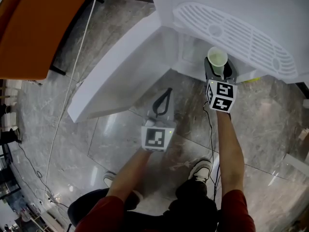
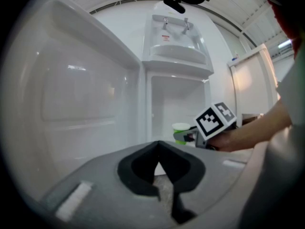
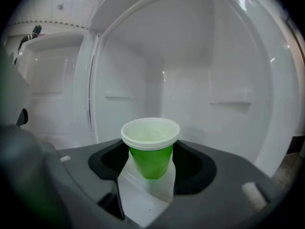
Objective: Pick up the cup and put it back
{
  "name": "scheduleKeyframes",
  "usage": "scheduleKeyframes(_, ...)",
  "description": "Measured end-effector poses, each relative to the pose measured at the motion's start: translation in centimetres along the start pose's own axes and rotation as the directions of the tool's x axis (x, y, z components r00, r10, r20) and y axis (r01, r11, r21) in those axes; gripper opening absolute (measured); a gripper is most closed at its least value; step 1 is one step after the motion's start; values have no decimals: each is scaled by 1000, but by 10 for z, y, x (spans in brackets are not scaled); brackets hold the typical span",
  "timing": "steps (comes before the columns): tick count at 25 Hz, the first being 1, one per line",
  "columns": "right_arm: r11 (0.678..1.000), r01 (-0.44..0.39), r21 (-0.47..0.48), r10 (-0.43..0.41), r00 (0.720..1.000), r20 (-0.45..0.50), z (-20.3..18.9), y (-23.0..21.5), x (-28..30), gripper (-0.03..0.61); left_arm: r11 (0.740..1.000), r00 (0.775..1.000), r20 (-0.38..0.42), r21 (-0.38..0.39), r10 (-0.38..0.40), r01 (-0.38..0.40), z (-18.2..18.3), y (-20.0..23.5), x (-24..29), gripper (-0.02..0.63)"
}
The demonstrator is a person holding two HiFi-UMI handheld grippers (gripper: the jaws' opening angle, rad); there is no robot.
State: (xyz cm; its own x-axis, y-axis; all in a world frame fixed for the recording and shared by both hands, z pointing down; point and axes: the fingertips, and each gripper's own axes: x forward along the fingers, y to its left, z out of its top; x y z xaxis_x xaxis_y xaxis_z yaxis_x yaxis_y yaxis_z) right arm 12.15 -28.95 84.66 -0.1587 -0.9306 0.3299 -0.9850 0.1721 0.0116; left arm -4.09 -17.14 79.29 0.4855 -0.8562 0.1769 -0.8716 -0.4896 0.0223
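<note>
Cup position: the cup (image 1: pixel 217 58) is seen at the mouth of the white cabinet (image 1: pixel 231 28), just in front of its open compartment and below its grilled top.
Right jaws: the right gripper (image 1: pixel 218 67) is closed on the cup, with the jaws set wide and pressed to the two sides of the green wall below the rim.
Left jaws: the left gripper (image 1: pixel 167 94) is brought fully together, with nothing held.
Key relation: the cup is centred between the right jaws, and the cabinet's compartment lies straight ahead of it.
Long axis: the cup is kept upright, mouth up, its axis crossing the line of the jaws.
Nearer hand: the right is at the cabinet's opening; the left is held back from the cabinet, beside its open door (image 1: pixel 116 71).
Base: whether it rests on the cabinet's inner floor cannot be told.
Cup make: a tapered round shape, thin smooth green plastic, a pale rolled rim, and a pale inside that is judged empty and easily crushed.
Cabinet make: hard glossy white moulded panels, ribbed inside.
Floor (image 1: pixel 120 144): polished grey veined stone.
</note>
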Motion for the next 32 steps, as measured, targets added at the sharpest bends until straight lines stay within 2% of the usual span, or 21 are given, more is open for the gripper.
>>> scheduleKeyframes(9,999,-25,-19,26,999,38,-1,18,-46,287,1000,1000,2,-7,18,-18,-1,4,-3,0)
scheduleKeyframes(14,1000,-27,10,26,999,43,-8,24,-78,287,1000,1000,2,-1,24,-24,-3,5,-4,0)
scheduleKeyframes(20,999,-34,-35,35,999,26,-21,35,-116,287,1000,1000,-7,5,27,-27,-8,5,-9,0)
scheduleKeyframes(32,999,-46,15,46,998,-37,-57,52,-171,287,999,999,-5,4,43,-43,-15,2,-25,0)
